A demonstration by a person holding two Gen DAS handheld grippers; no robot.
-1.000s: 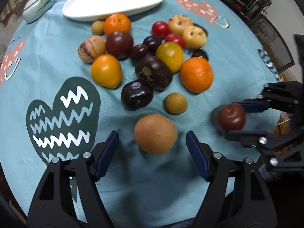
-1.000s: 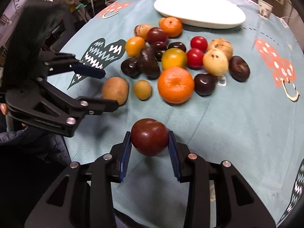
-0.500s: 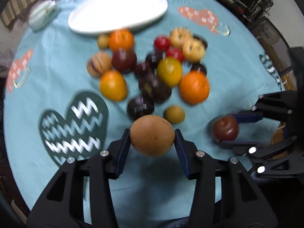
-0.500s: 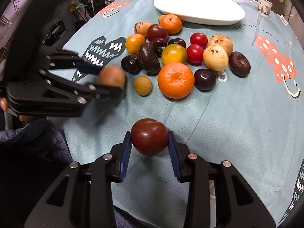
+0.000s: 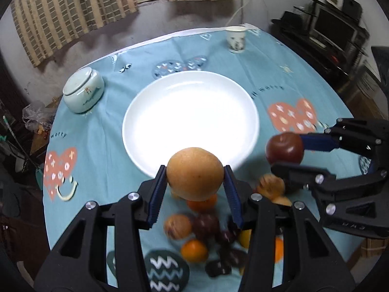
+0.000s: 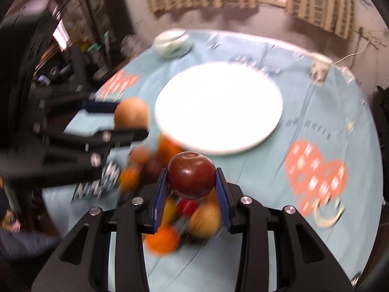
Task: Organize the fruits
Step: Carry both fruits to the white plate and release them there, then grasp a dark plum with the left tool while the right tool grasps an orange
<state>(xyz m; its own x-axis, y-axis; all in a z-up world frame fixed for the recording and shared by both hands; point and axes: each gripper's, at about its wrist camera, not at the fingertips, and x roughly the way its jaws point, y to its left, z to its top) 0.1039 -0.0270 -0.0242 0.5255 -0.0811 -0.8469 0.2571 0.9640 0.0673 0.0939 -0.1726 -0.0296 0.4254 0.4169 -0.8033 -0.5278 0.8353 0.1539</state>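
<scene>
My left gripper [image 5: 195, 176] is shut on a round tan-brown fruit [image 5: 195, 173] and holds it in the air just before the near rim of the white plate [image 5: 189, 112]. My right gripper [image 6: 191, 178] is shut on a dark red plum [image 6: 191, 175], lifted over the fruit pile. In the left wrist view the right gripper [image 5: 287, 152] with the plum [image 5: 284, 148] hangs to the right of the plate. The right wrist view shows the left gripper [image 6: 132, 119] with the tan fruit [image 6: 131, 113] at the plate's [image 6: 218, 107] left. Several loose fruits [image 5: 197, 233] lie blurred on the cloth below both grippers.
A teal patterned tablecloth [image 5: 102, 160] covers the round table. A pale green lidded bowl [image 5: 82, 90] sits left of the plate and a paper cup [image 5: 237, 39] stands at the far edge. Shelves with electronics [image 5: 335, 31] line the right wall.
The left gripper closed on the tan fruit and lifted it. Both grippers rose and moved forward over the pile toward the white plate, each carrying its fruit.
</scene>
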